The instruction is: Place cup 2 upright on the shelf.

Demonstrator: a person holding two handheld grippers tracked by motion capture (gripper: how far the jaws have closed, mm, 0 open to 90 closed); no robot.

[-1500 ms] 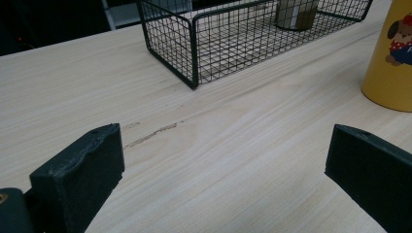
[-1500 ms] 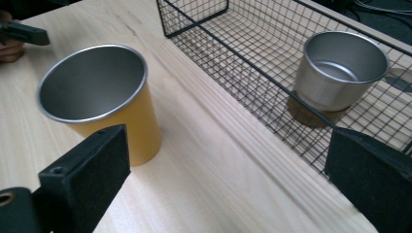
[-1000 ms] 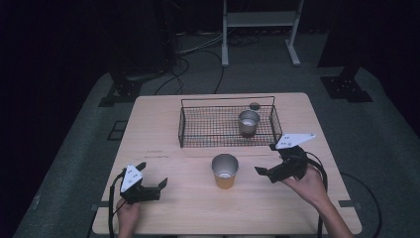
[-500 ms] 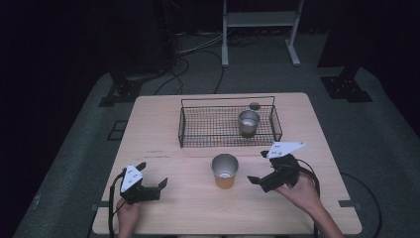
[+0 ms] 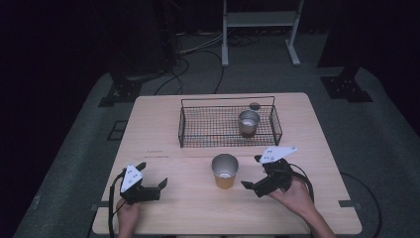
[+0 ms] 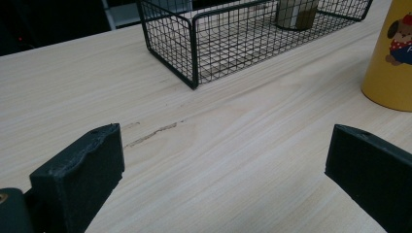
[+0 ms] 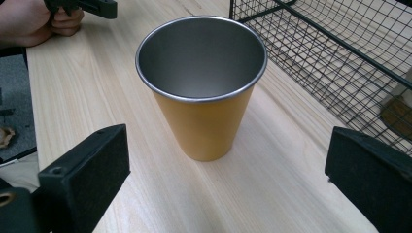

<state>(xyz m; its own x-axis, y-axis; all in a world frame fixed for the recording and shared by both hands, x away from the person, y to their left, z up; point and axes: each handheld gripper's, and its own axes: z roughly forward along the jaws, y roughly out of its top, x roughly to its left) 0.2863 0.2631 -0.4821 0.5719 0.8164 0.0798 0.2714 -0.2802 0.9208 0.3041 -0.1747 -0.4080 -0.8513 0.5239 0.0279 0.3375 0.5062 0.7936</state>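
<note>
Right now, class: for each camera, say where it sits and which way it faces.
High view: above the person's side, looking down on the table; hands with both grippers show.
Left gripper view: rides the left gripper, facing the wire basket.
Right gripper view: rides the right gripper, facing the yellow cup.
All share cup and basket.

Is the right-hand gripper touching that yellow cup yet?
Apart. In the right gripper view the cup stands ahead of the right gripper, whose jaws are wide open, with bare table visible between each jaw and the cup.
</note>
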